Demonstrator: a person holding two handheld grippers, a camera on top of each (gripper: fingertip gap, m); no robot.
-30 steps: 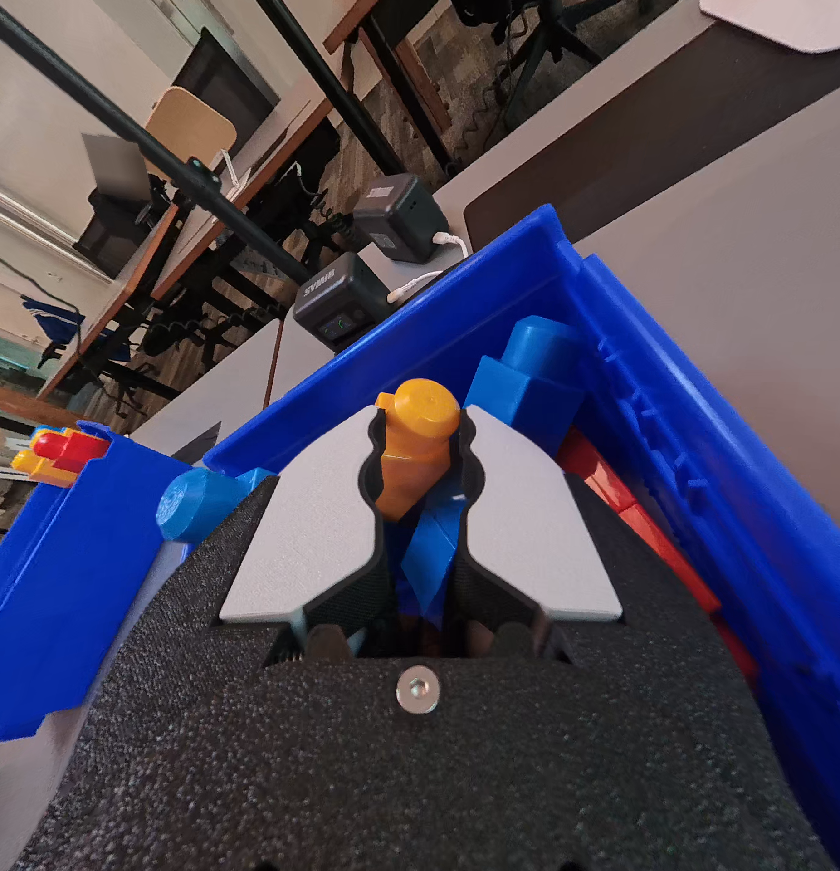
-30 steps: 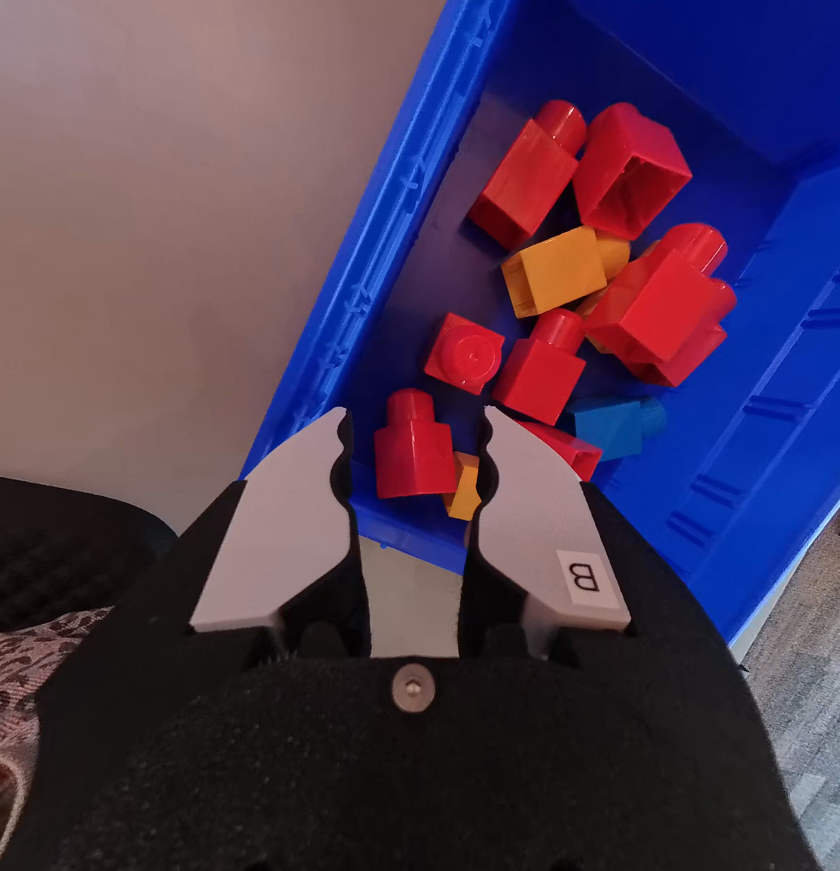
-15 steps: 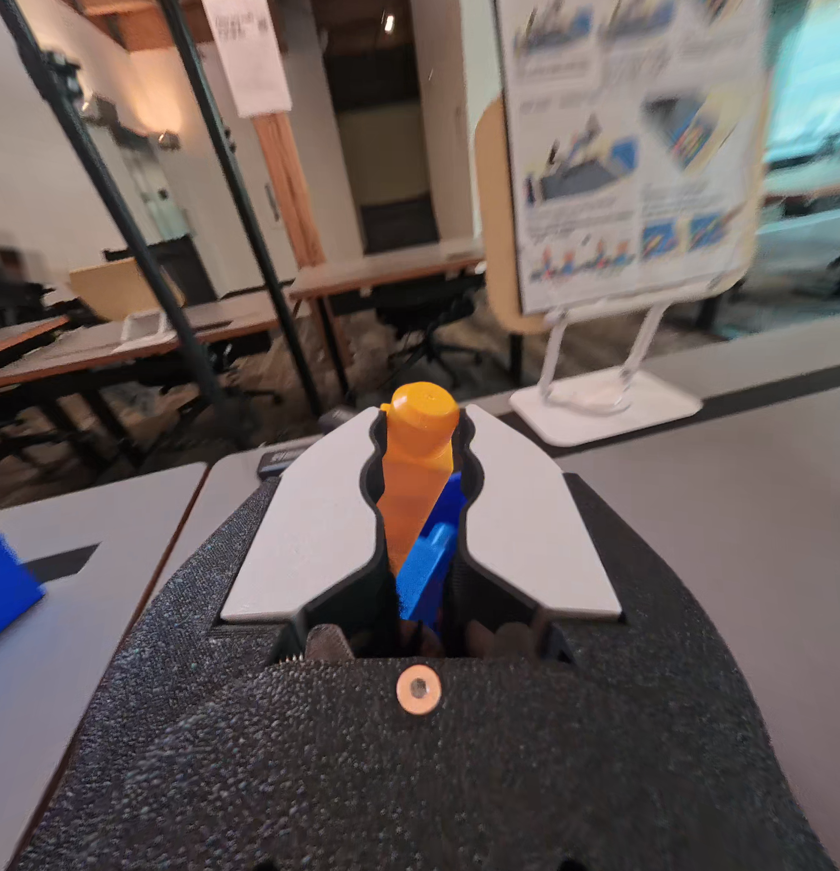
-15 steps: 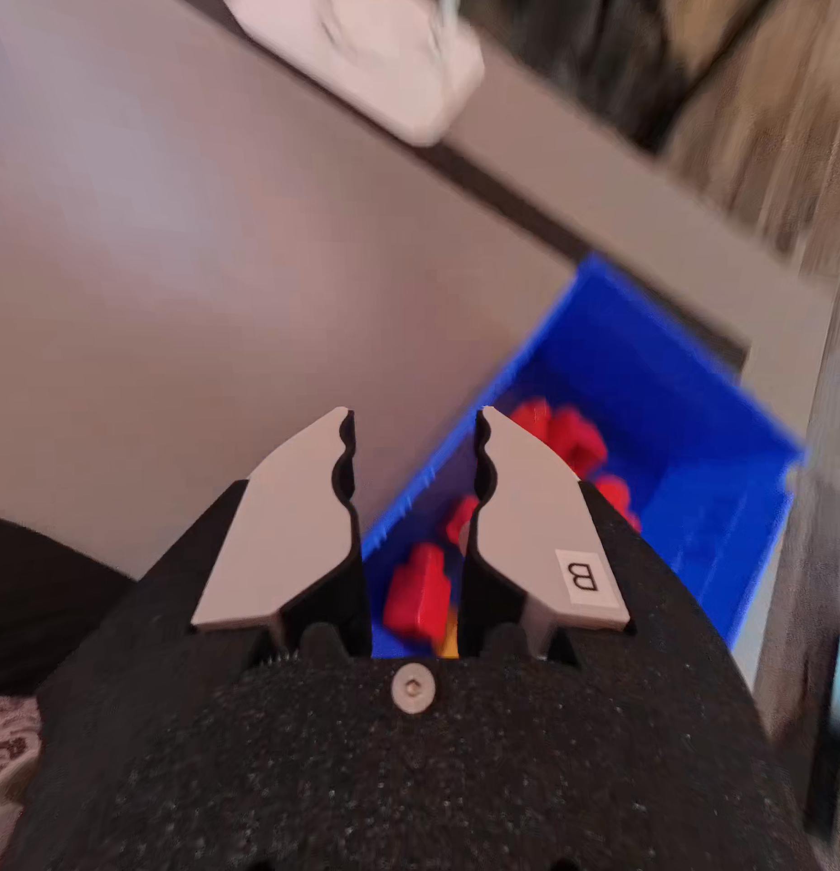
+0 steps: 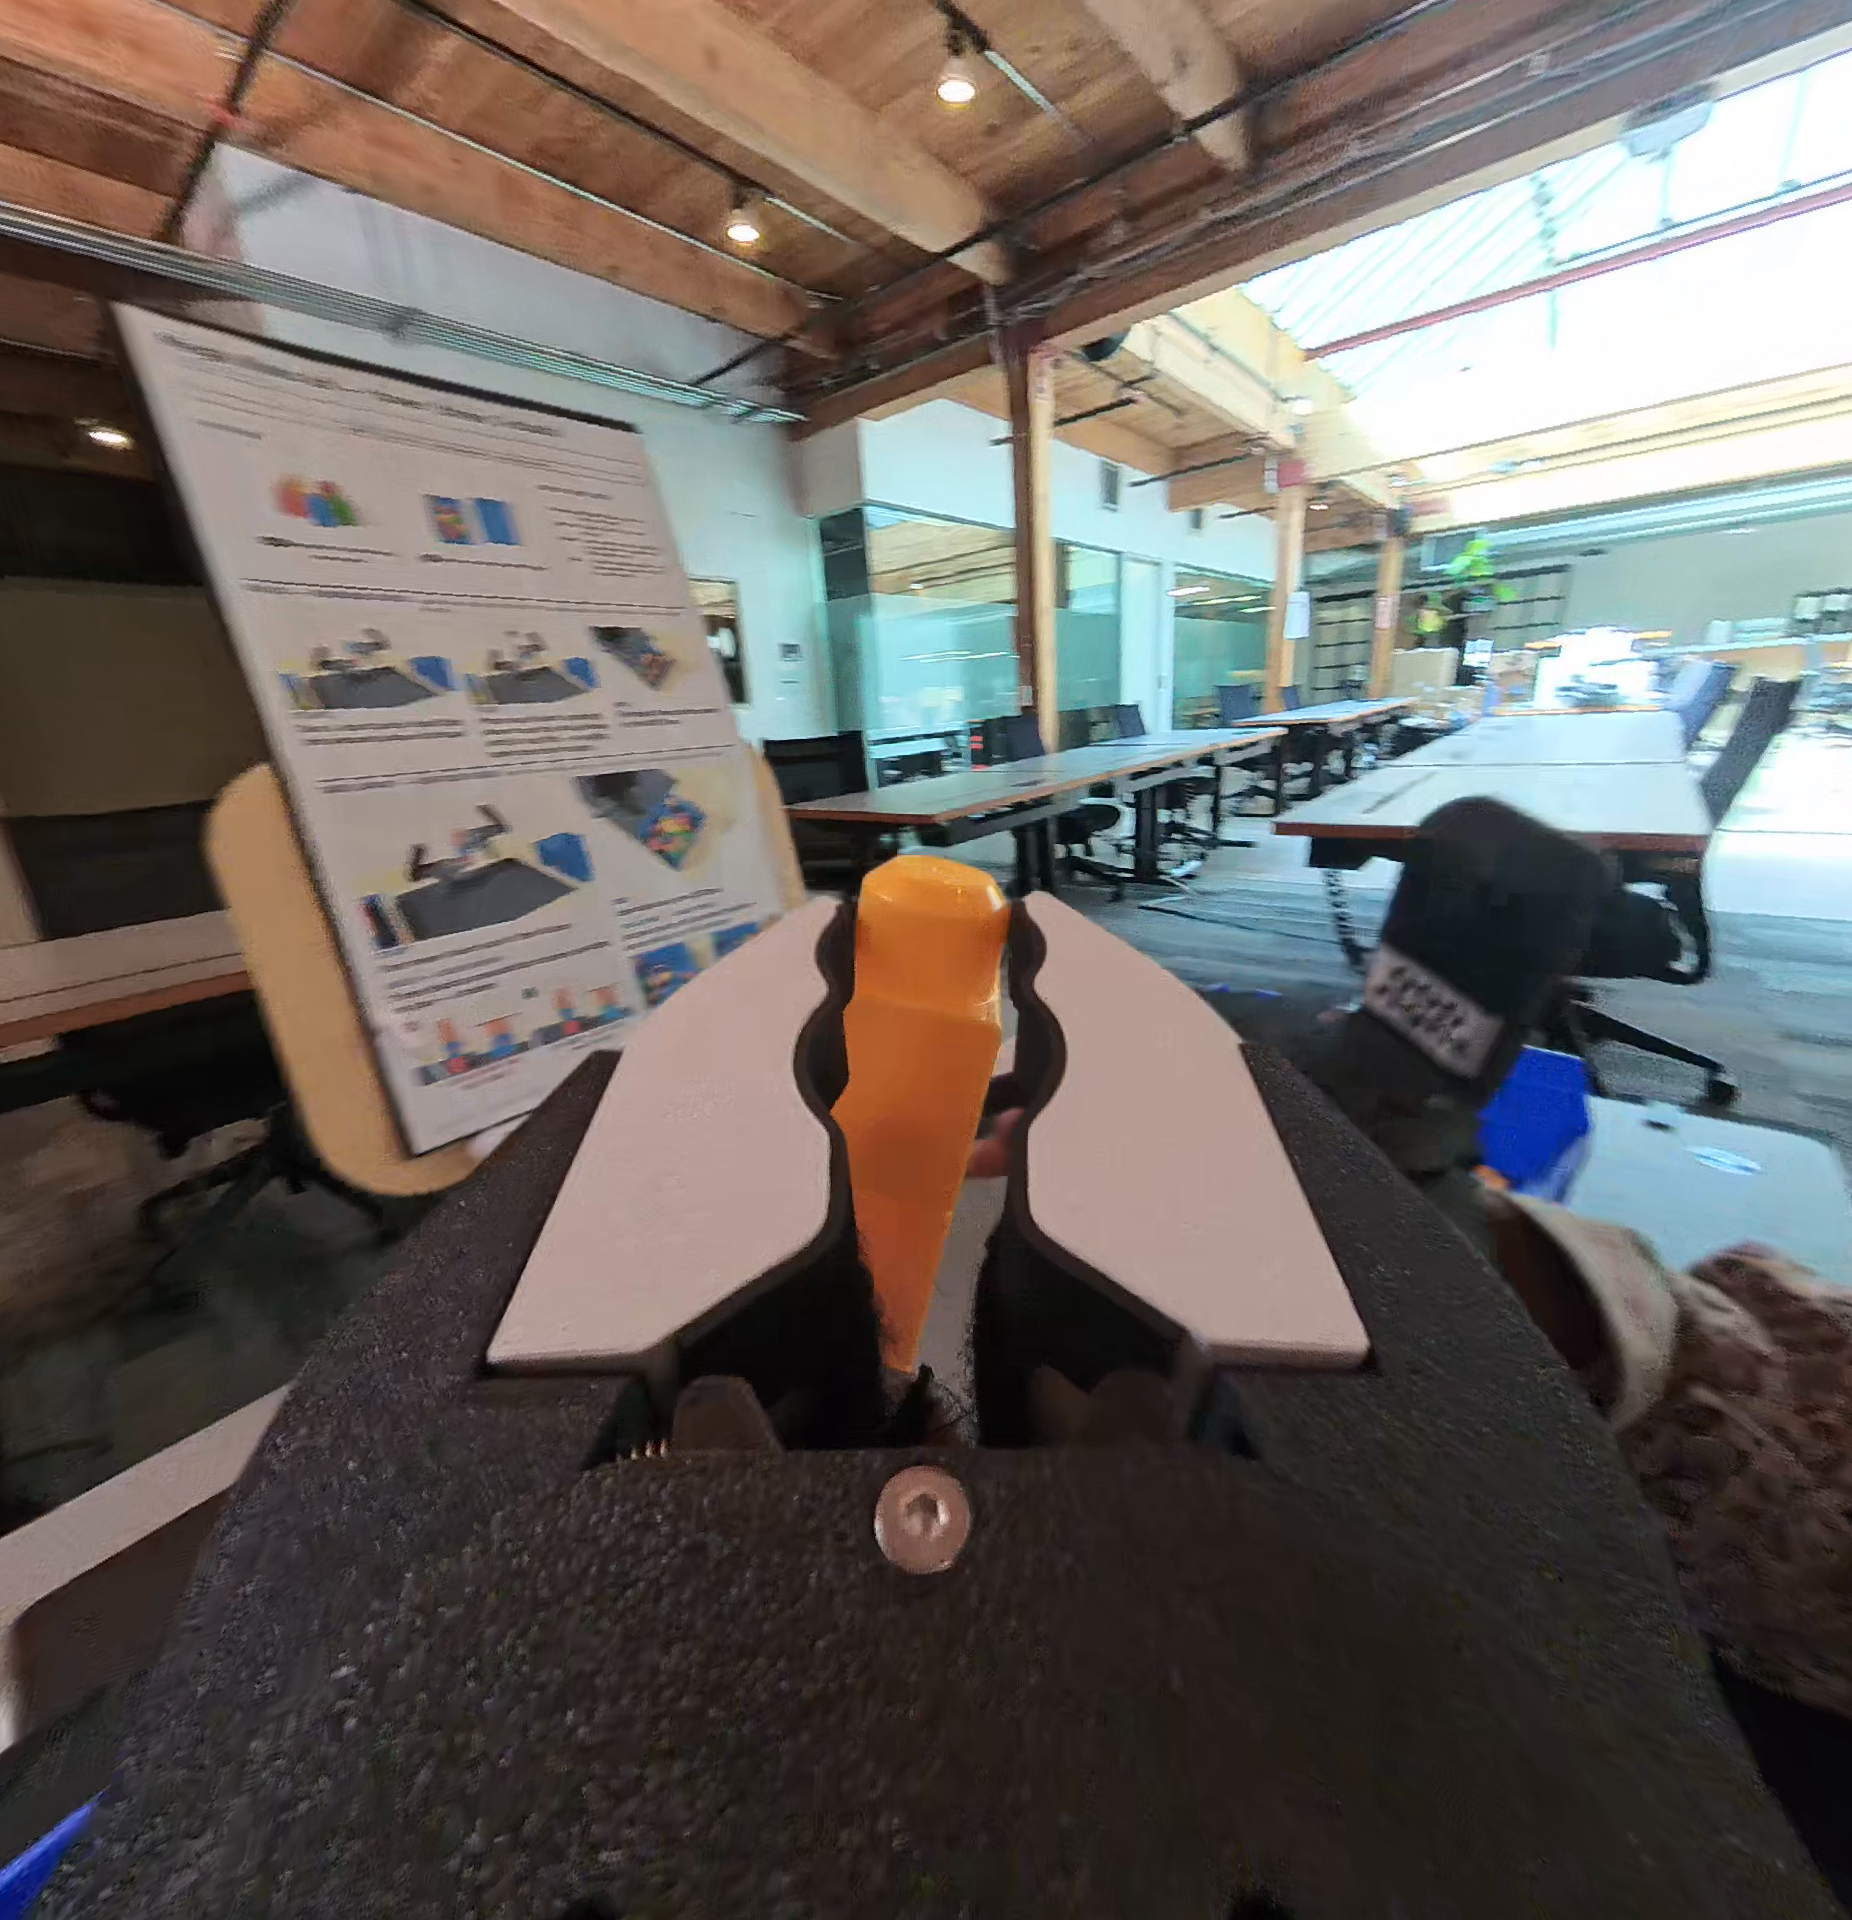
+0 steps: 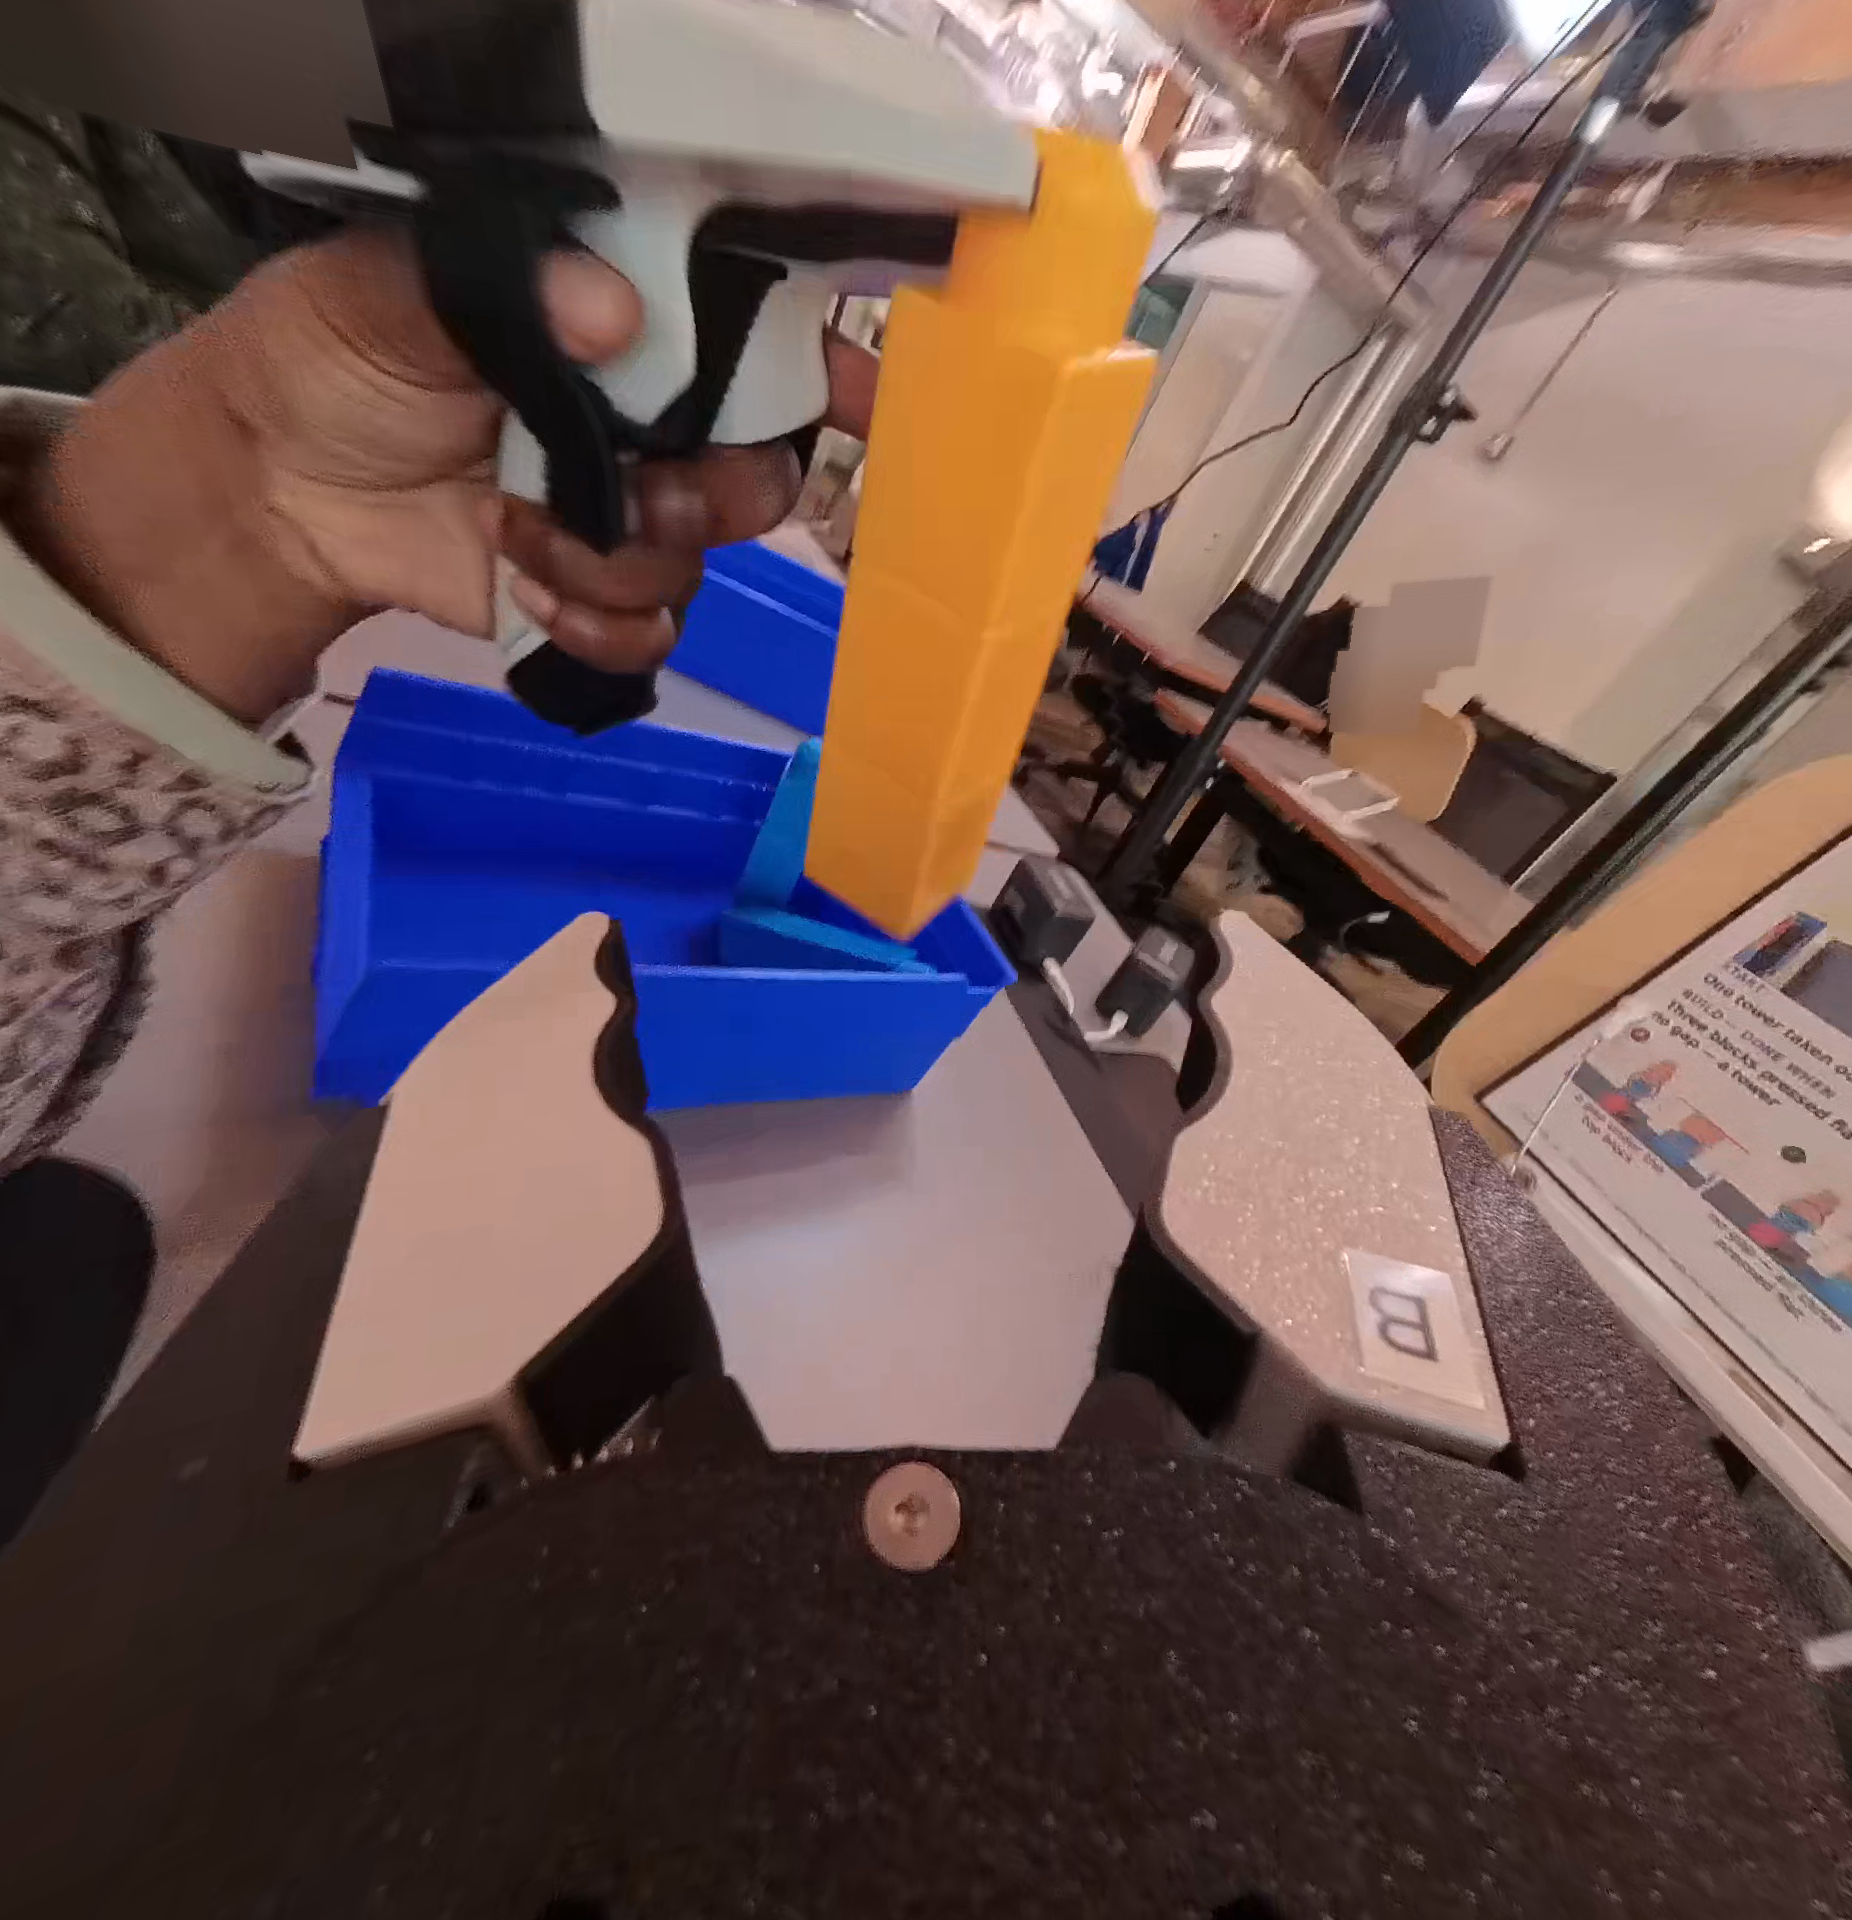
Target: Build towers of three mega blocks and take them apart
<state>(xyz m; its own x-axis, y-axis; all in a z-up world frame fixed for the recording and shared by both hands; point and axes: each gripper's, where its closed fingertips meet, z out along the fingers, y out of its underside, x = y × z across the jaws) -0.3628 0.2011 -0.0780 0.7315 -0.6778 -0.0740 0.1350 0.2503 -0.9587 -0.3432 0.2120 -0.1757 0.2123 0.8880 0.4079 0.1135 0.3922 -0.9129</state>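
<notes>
We saw one orange tower [image 6: 979,540] clamped at its top between the left gripper [image 5: 927,997] jaws, hanging above two blue bins [image 6: 506,935] on the bench [image 6: 901,1226]; the right gripper [image 6: 906,977] jaws stood apart, empty.

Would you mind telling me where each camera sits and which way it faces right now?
Left wrist view: on the left gripper, facing level across the office past an instruction board; its jaws clamp the orange tower.
Right wrist view: on the open right gripper, facing the blue bin and left hand.
Shared: tower, board.
</notes>
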